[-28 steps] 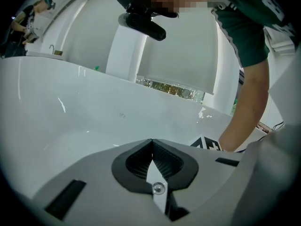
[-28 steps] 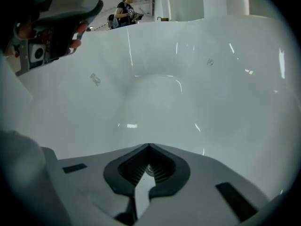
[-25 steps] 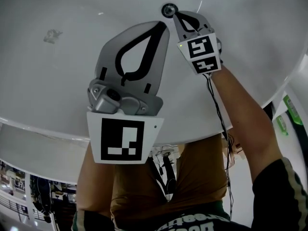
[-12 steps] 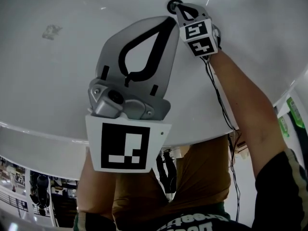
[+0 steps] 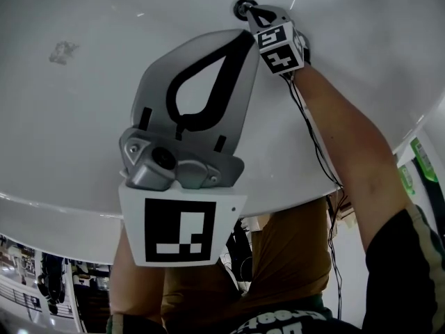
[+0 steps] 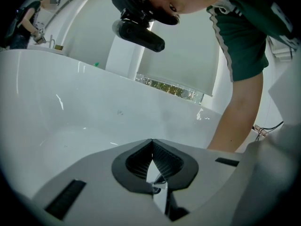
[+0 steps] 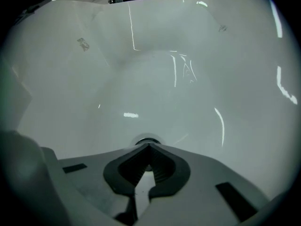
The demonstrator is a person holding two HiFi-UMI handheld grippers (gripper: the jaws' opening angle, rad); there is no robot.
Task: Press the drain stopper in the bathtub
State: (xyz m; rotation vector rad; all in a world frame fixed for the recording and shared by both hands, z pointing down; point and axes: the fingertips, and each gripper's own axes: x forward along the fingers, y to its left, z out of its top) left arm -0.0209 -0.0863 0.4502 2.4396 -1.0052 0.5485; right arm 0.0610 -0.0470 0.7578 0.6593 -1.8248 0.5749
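Observation:
The round dark drain stopper sits in the floor of the white bathtub. My right gripper reaches deep into the tub, shut and empty, its tips right at the stopper's edge. In the right gripper view the stopper shows just beyond the closed tips of the right gripper; I cannot tell whether they touch. My left gripper hangs higher over the tub, shut with nothing in it. In the left gripper view, beyond the left gripper, only tub wall and the right forearm show.
The tub's near rim crosses the lower part of the head view. A faint mark lies on the tub floor at the left. A black cable runs along the right forearm. Another person stands far behind the tub.
The right gripper has sunk further into the tub, and its tips have come to the stopper's edge. The left gripper has stayed where it was.

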